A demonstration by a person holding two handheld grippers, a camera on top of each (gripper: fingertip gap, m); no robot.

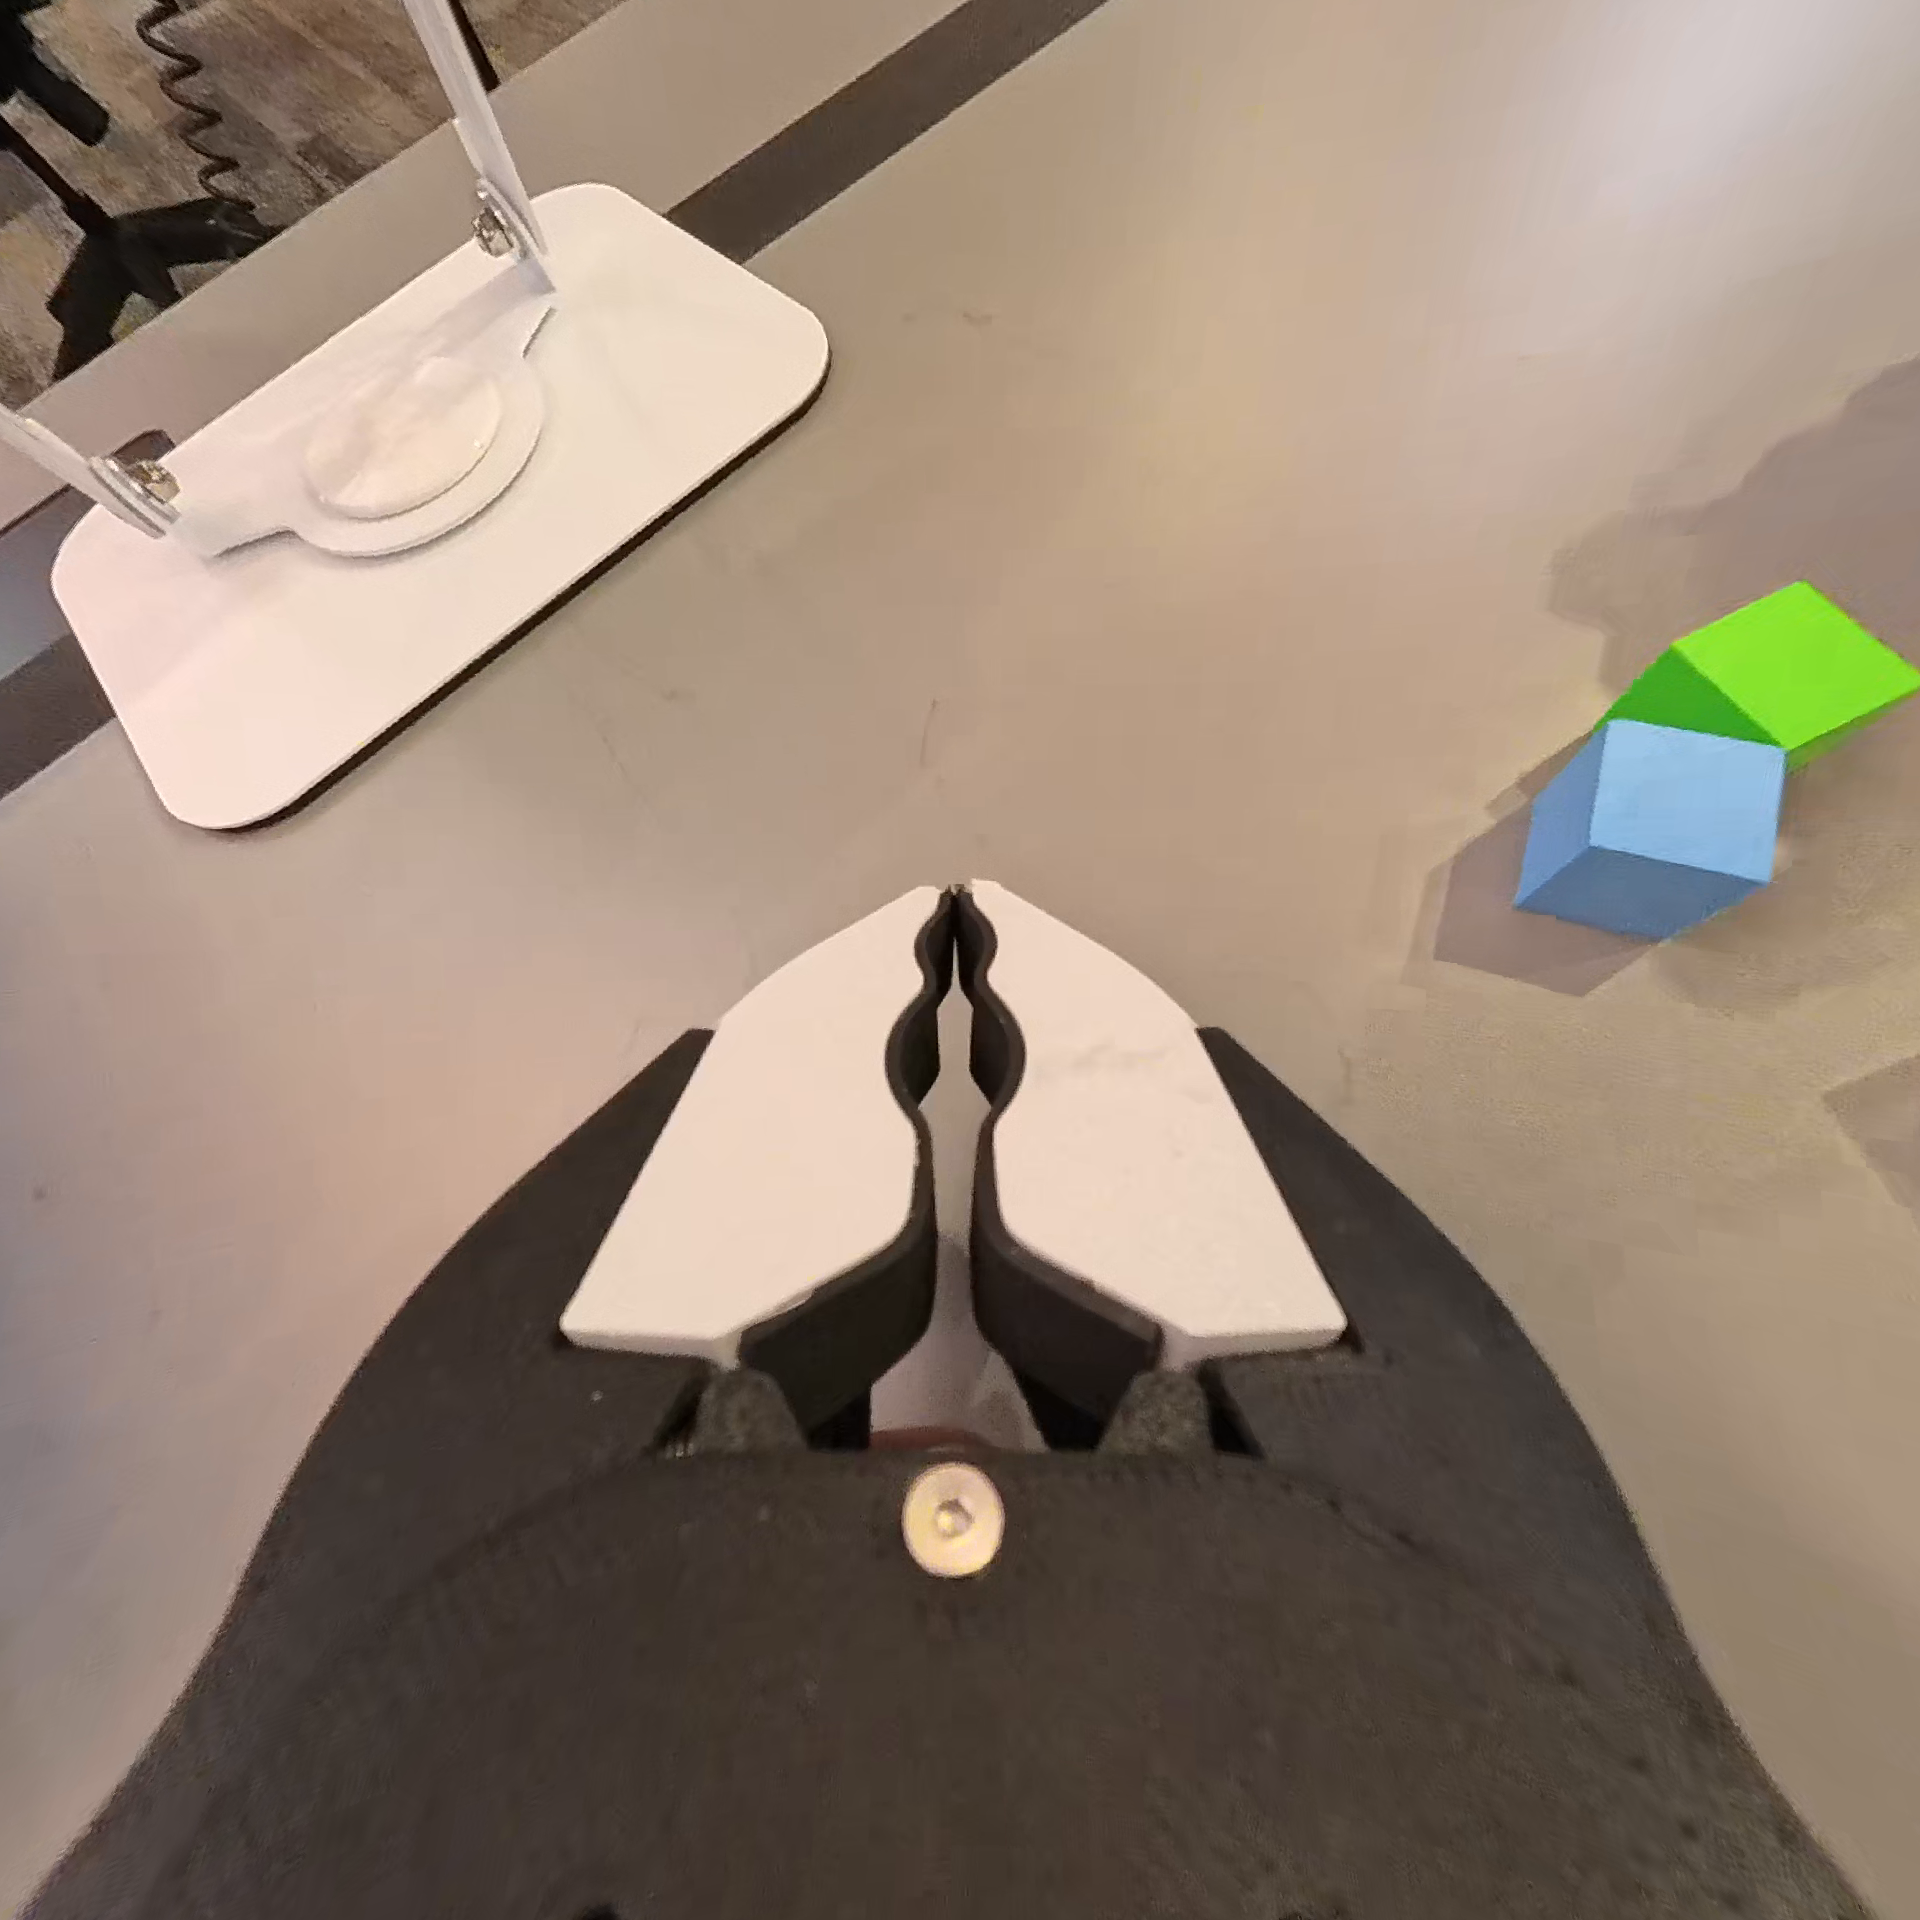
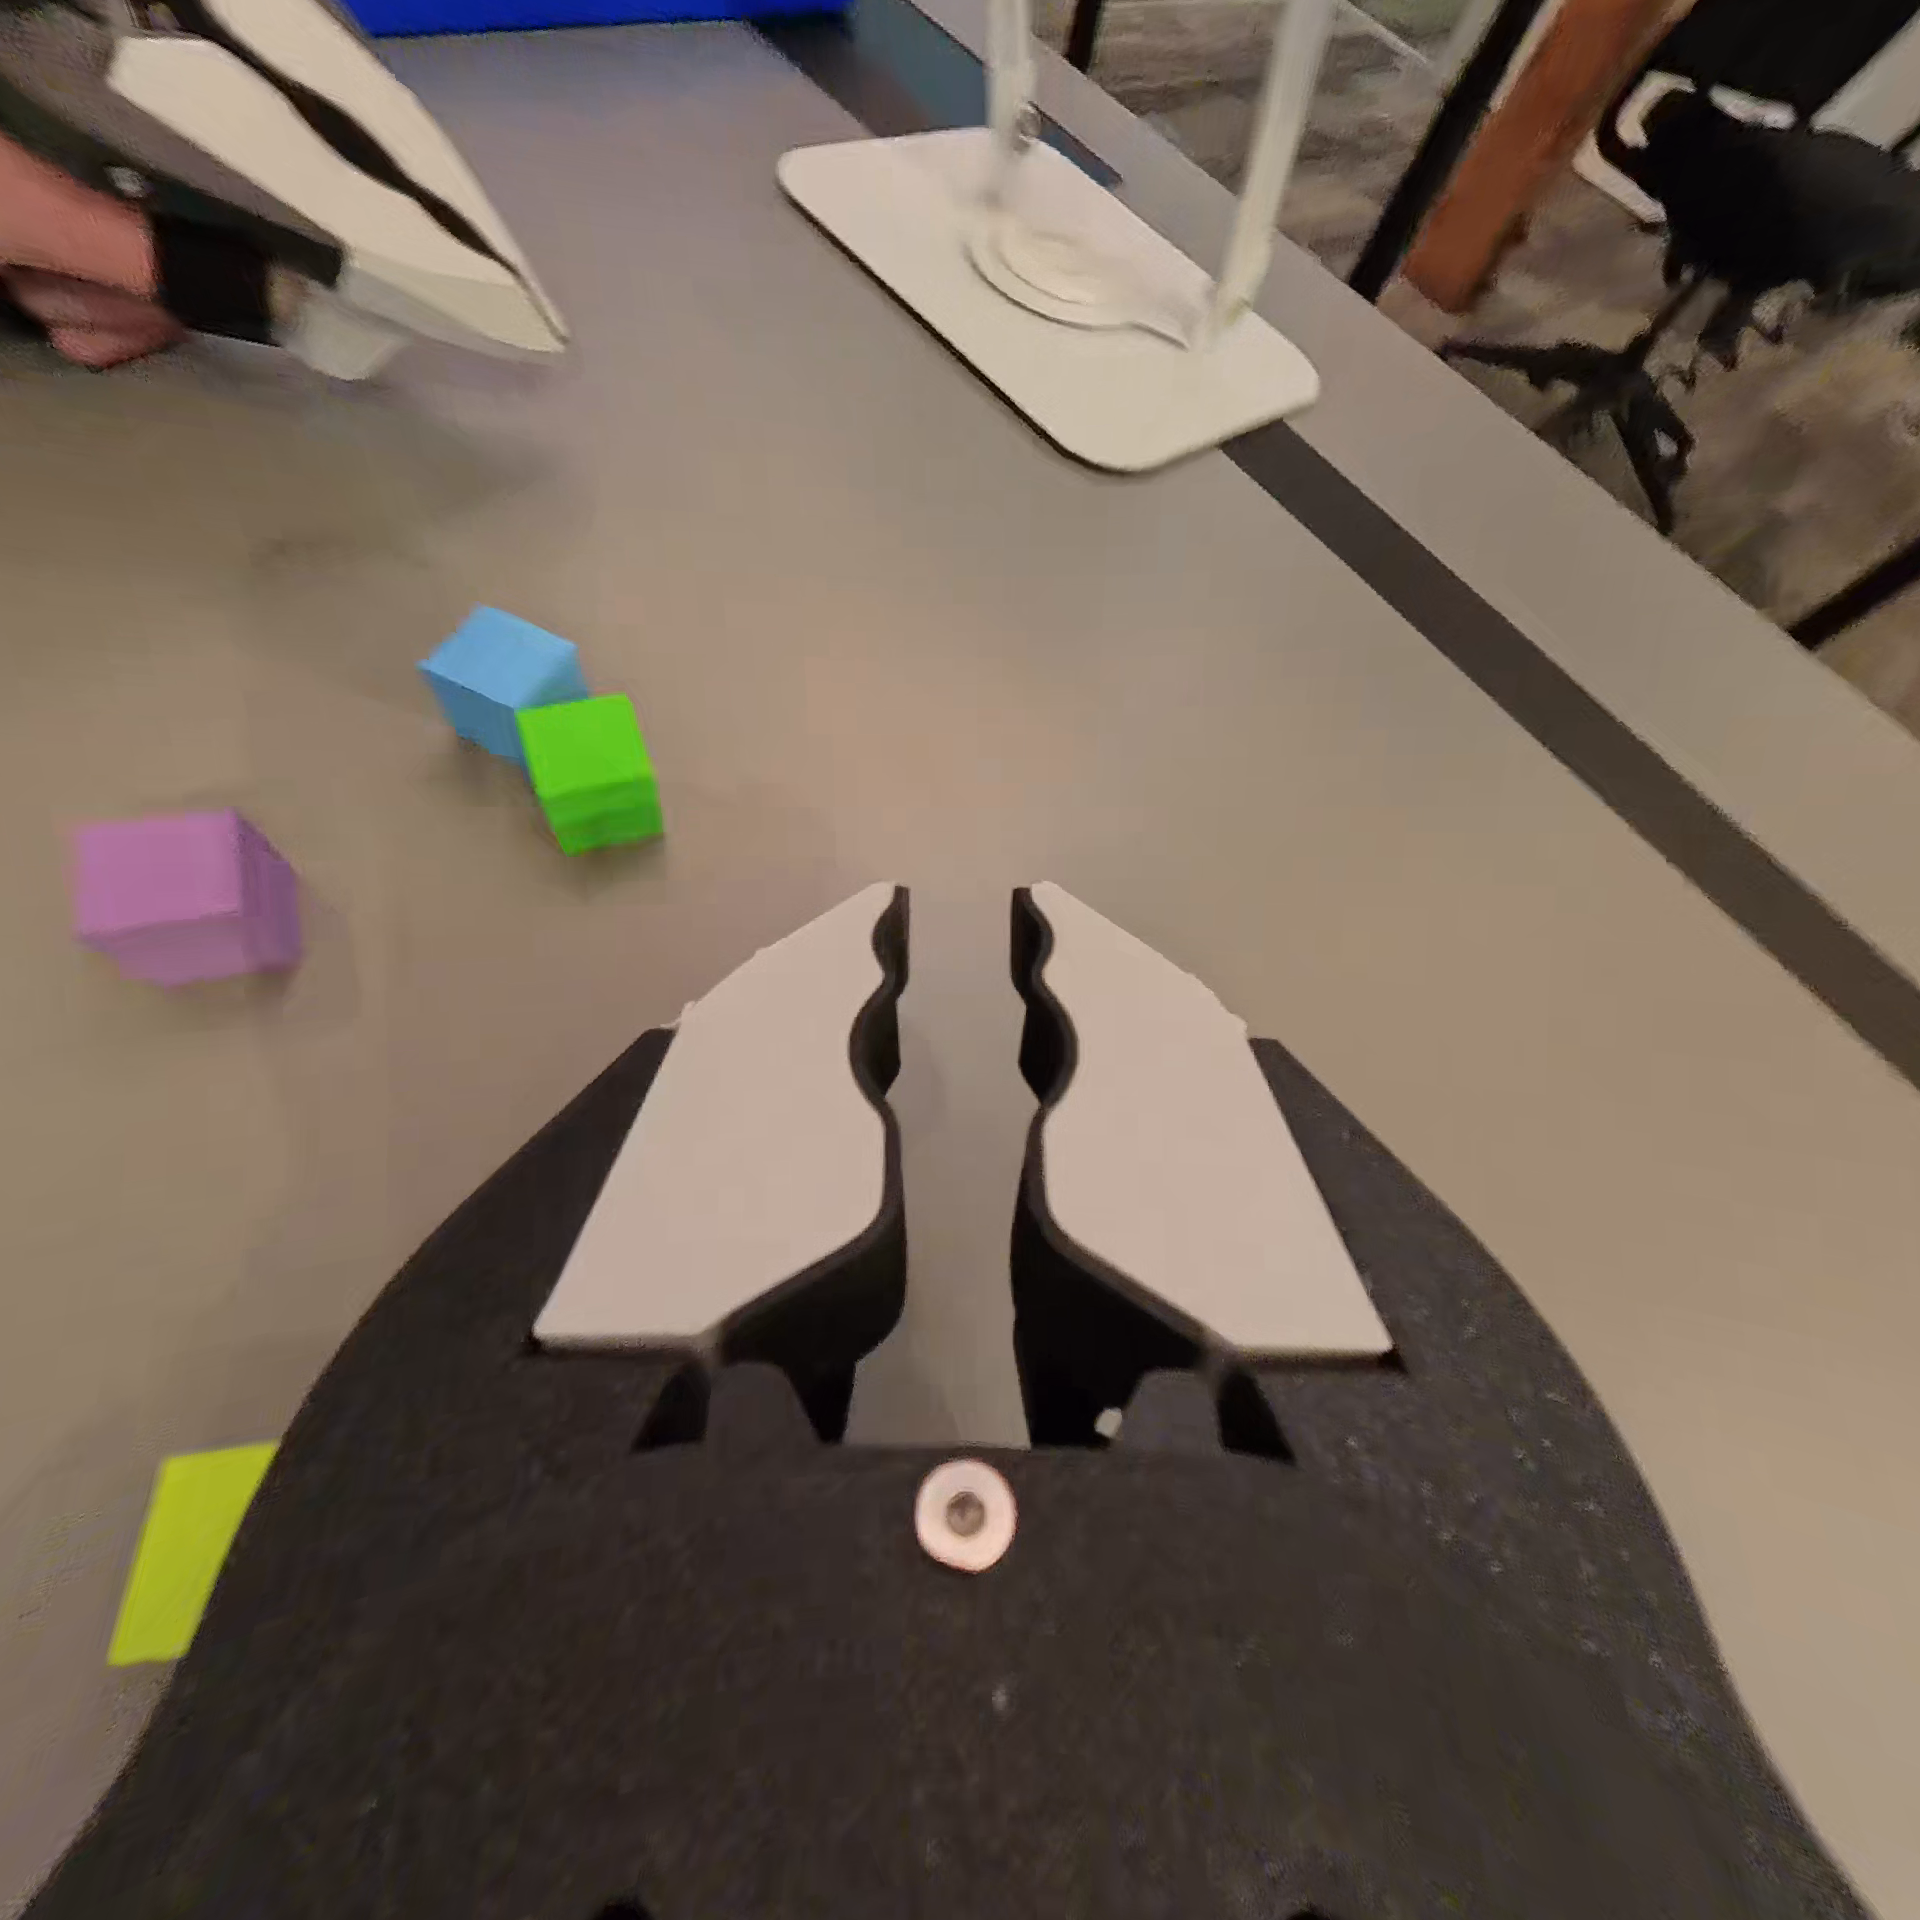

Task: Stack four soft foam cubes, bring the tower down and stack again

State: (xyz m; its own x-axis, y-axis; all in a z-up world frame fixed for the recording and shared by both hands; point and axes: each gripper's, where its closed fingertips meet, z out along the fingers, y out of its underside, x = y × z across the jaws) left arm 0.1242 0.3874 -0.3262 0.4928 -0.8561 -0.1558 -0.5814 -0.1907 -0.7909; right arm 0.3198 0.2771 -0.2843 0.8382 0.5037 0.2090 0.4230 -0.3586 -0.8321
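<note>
The right gripper point(image 2: 959, 894) stands with its white, black-padded fingers a narrow way apart, only bare table between them. It slants down over the grey table top point(image 2: 1039, 675), pointing away from the cubes.

The left gripper point(image 1: 956, 891) has its tips pressed together on nothing. In the right wrist view it hangs tilted above the table, tips aimed down, with a hand point(image 2: 73, 270) on its grip.

All four cubes lie scattered, none stacked. The light blue foam cube point(image 2: 499, 665) and bright green foam cube point(image 2: 587, 769) touch at a corner, each turned at its own angle. The purple foam cube point(image 2: 182, 894) sits apart, nearer the camera. The yellow-green foam cube point(image 2: 192, 1548) lies beside the right gripper's black body, partly hidden.

A white flat-based stand point(image 2: 1049, 312) sits near the far edge.
</note>
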